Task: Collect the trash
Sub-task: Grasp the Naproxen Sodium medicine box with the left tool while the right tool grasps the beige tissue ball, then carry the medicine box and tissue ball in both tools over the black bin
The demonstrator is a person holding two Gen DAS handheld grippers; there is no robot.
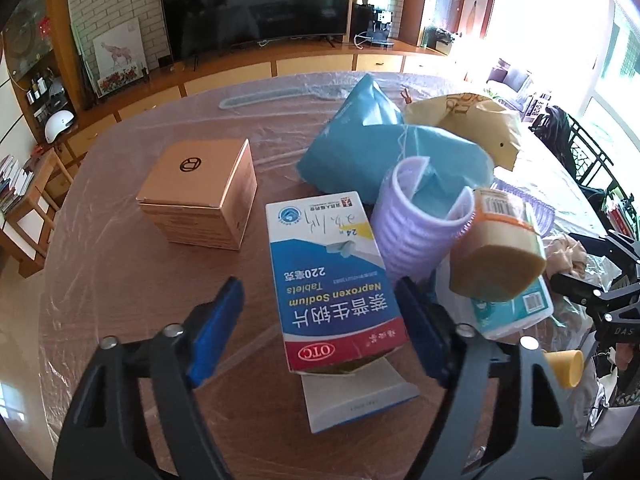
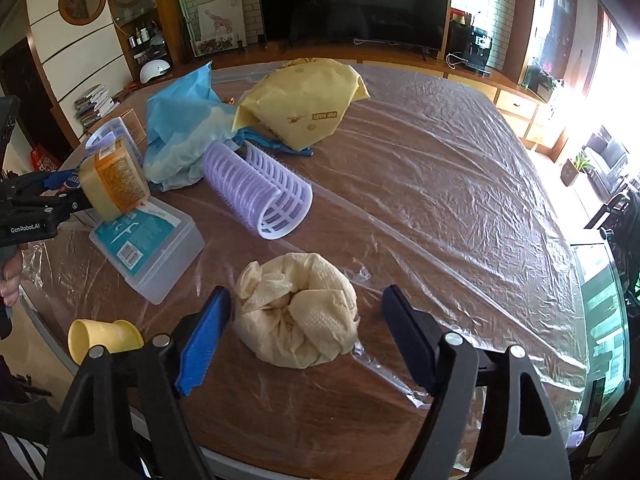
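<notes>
My left gripper [image 1: 320, 320] is open, its jaws on either side of a blue-and-white Naproxen Sodium tablet box [image 1: 332, 280] lying on the plastic-covered table [image 1: 120, 280]. A white leaflet [image 1: 356, 400] sticks out from under the box. My right gripper [image 2: 306, 334] is open around a crumpled beige paper wad [image 2: 300, 312]. The left gripper also shows at the left edge of the right wrist view [image 2: 48, 196].
Near the tablet box are a tan cardboard box [image 1: 200, 192], a blue bag [image 1: 372, 144], a yellow paper bag [image 2: 304, 100], a purple hair roller [image 2: 260, 192], an orange-labelled sponge [image 1: 496, 248], a clear floss-pick case [image 2: 148, 248] and a small yellow cup [image 2: 104, 338]. A TV stands behind.
</notes>
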